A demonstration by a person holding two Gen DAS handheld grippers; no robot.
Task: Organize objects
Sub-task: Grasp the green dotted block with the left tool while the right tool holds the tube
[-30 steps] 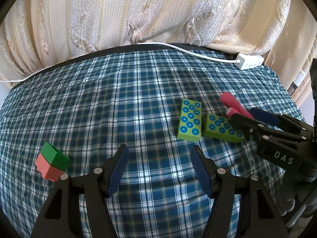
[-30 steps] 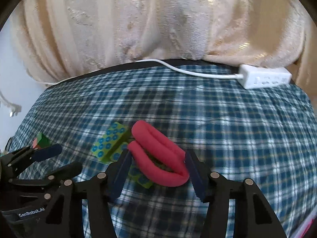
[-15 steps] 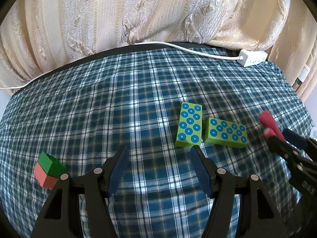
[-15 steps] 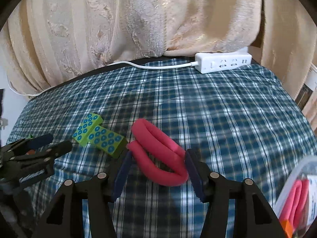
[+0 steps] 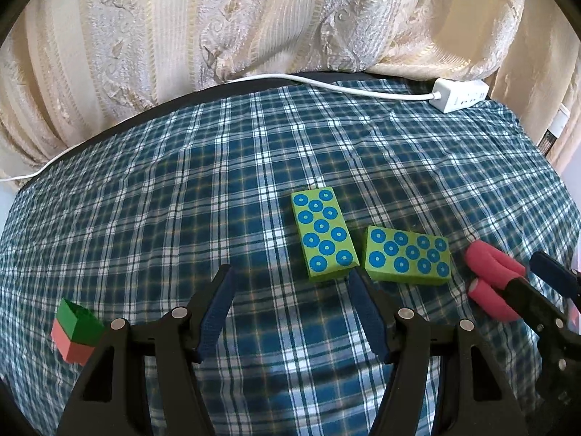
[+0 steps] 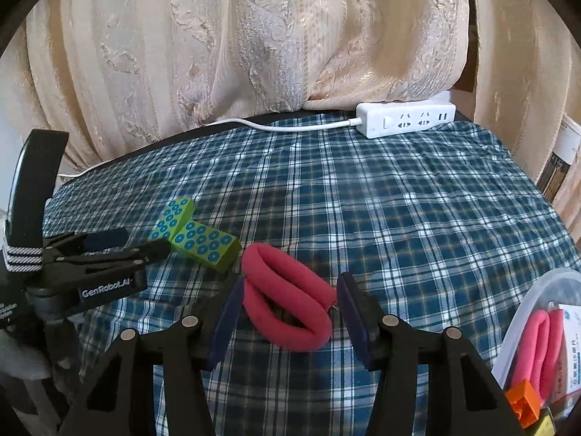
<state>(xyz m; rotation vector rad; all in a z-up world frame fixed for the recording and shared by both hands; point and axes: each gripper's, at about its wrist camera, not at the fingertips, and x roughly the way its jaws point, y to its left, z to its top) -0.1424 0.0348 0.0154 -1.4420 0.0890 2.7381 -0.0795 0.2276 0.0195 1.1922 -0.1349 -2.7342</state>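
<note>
Presently, the contents of the table are lying as follows. The checked blue tablecloth (image 5: 181, 200) is covering the whole top, and a cream curtain (image 5: 218, 18) is hanging behind it.

Right gripper (image 6: 288, 309): clenched on the pink foam loop (image 6: 287, 305), a bent tube whose two limbs are lying between the pads. The jaws have just been closing, with the loop between them. In the left wrist view the loop (image 5: 490, 279) is showing at the right edge, just beside the nearer block.

Left gripper (image 5: 290, 309): released, its jaws standing apart with nothing between them, hanging over bare cloth just in front of the two blocks.

Green dotted blocks, two: the left block (image 5: 324, 234) is lying lengthwise away from the camera; the right block (image 5: 408, 256) is lying crosswise, close beside it.

Green-and-pink cube (image 5: 76, 330): sitting well apart at the left, green half above pink.

White power strip (image 6: 406, 120): resting at the far edge, its cable (image 6: 290, 125) trailing leftward along the curtain.

Clear container (image 6: 526, 309): sitting at the lower right of the right wrist view, holding another pink foam loop (image 6: 537, 348) and an orange piece (image 6: 523, 403).
</note>
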